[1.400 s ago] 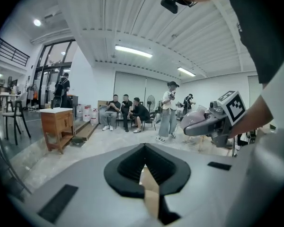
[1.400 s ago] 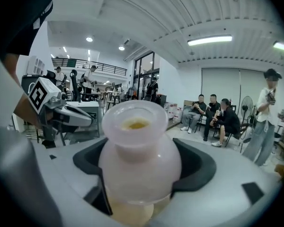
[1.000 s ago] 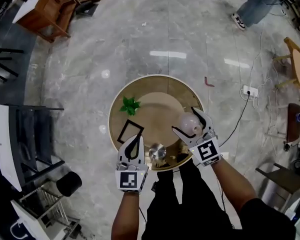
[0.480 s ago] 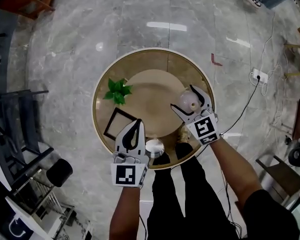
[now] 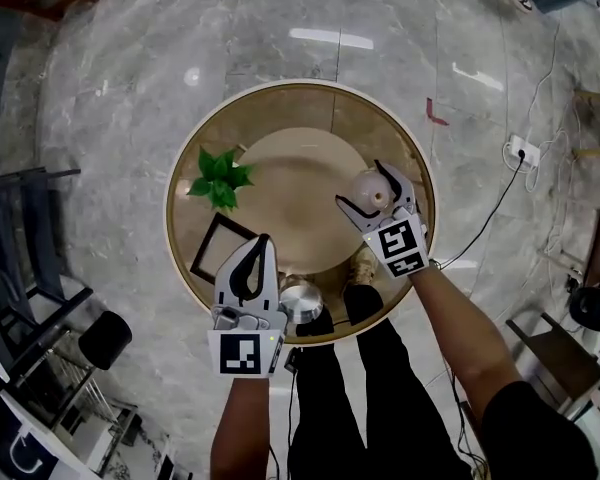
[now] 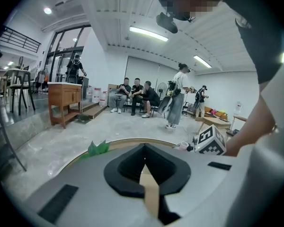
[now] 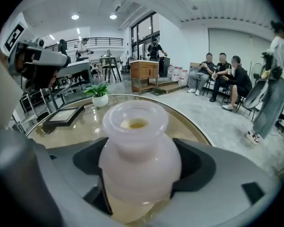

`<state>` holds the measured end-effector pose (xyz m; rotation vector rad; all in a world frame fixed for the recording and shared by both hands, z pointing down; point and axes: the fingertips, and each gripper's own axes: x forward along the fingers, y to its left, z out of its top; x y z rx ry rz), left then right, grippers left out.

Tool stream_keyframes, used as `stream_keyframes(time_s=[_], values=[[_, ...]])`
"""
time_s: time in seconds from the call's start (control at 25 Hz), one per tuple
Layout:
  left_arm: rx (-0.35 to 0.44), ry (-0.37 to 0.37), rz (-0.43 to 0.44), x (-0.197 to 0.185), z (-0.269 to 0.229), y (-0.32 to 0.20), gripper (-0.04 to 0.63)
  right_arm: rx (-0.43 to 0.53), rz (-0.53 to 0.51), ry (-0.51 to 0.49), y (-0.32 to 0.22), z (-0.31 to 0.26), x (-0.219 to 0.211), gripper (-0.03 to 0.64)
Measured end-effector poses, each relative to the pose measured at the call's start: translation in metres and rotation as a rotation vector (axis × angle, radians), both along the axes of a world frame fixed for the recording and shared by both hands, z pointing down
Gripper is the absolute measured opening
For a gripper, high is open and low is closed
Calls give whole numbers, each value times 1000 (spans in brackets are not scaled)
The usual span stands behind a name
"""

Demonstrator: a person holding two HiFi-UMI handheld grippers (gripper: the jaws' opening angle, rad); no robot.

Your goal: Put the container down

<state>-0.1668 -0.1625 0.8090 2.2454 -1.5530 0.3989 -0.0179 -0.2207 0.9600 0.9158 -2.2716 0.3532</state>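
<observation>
The frosted container point(image 7: 139, 160) is clamped at its belly between the jaws of the right gripper point(image 5: 363, 190) and is held upright, mouth up, over the right side of the round table point(image 5: 280, 103). The left gripper point(image 5: 259, 243), pressed together on nothing, is seen at the table's near edge.

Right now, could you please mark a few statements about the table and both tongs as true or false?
1. The right tongs grip the container. True.
2. The left tongs hold the plant. False: they are shut on nothing, and the plant stands on the table.
3. The container has a lid on. False: its mouth is open.
4. A black frame lies on the table near the left tongs. True.
</observation>
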Motion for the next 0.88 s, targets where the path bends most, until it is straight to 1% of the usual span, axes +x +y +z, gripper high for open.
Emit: stream_keyframes(time_s=[0.12, 0.28, 0.48, 0.64, 0.76, 0.88], values=[[-4, 1, 4, 3, 4, 4, -3, -24, 11, -1, 3, 10, 1, 407], [-7, 16, 18, 13, 8, 12, -3, -1, -13, 24, 4, 15, -1, 407], [-27, 31, 0, 15, 17, 17, -3, 3, -12, 25, 4, 18, -3, 408], [-50, 40, 8, 17, -1, 17, -3, -21, -31, 37, 15, 7, 3, 411], [-5, 18, 15, 11, -28, 11, -3, -16, -35, 30, 27, -19, 7, 414], [56, 3, 5, 2, -67, 5, -3, 2, -21, 9, 37, -61, 12, 416]])
